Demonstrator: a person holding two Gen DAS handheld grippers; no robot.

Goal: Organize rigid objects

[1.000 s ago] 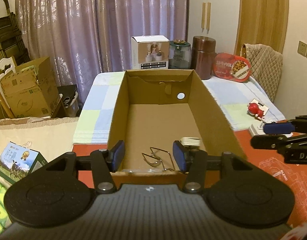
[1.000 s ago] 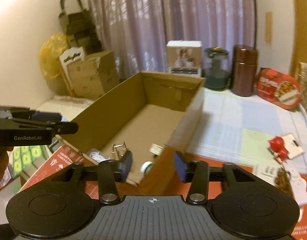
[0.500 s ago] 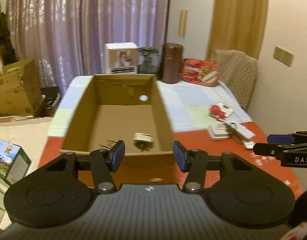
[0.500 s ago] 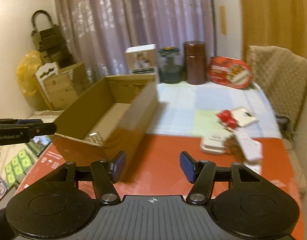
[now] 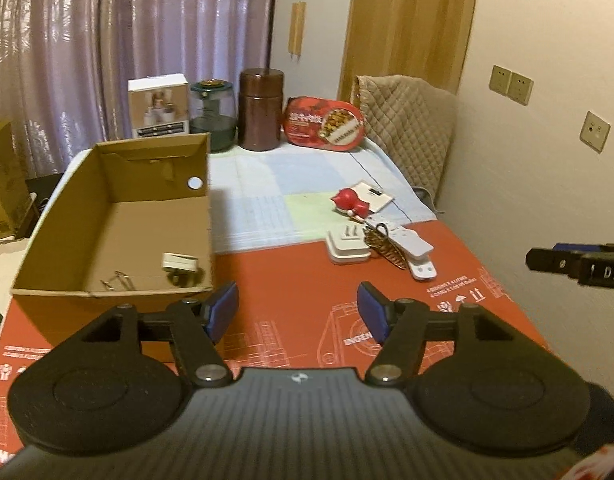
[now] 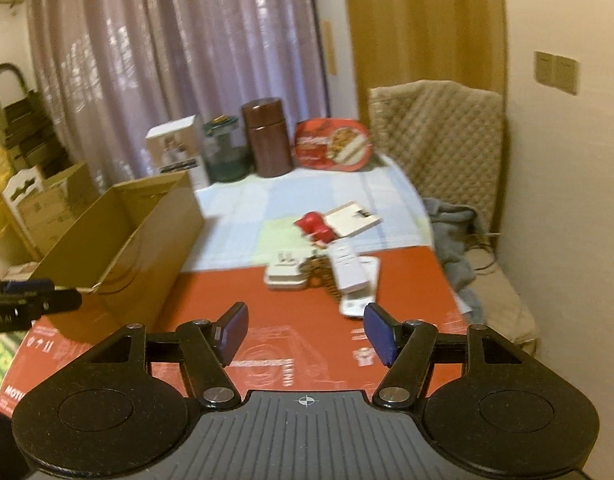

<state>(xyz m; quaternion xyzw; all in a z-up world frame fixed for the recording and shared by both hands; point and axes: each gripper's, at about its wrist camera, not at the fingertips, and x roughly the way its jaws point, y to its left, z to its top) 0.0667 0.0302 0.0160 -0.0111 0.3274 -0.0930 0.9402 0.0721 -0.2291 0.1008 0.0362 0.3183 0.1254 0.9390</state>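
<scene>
An open cardboard box (image 5: 47,240) (image 6: 119,248) stands on the left of the red board; a white plug (image 5: 179,263) and a wire clip (image 5: 117,281) lie in it. To the right lies a small pile: a white adapter (image 5: 345,245) (image 6: 285,275), a brown hair clip (image 5: 389,248), a white flat piece (image 5: 411,248) (image 6: 357,276) and a red figure (image 5: 349,201) (image 6: 317,226). My left gripper (image 5: 297,312) hovers over the board, jaws opening, nothing between them. My right gripper (image 6: 305,330) hangs short of the pile, jaws opening and empty.
At the table's back stand a white carton (image 5: 158,104), a glass jar (image 5: 211,114), a brown canister (image 5: 261,110) and a red tin (image 5: 323,124). A padded chair (image 6: 439,148) stands at the right. Cardboard boxes (image 6: 47,204) sit on the floor at left.
Both grippers have swung right, away from the box toward the pile on the red board. Their jaws stand wider apart than before. The box contents have not moved.
</scene>
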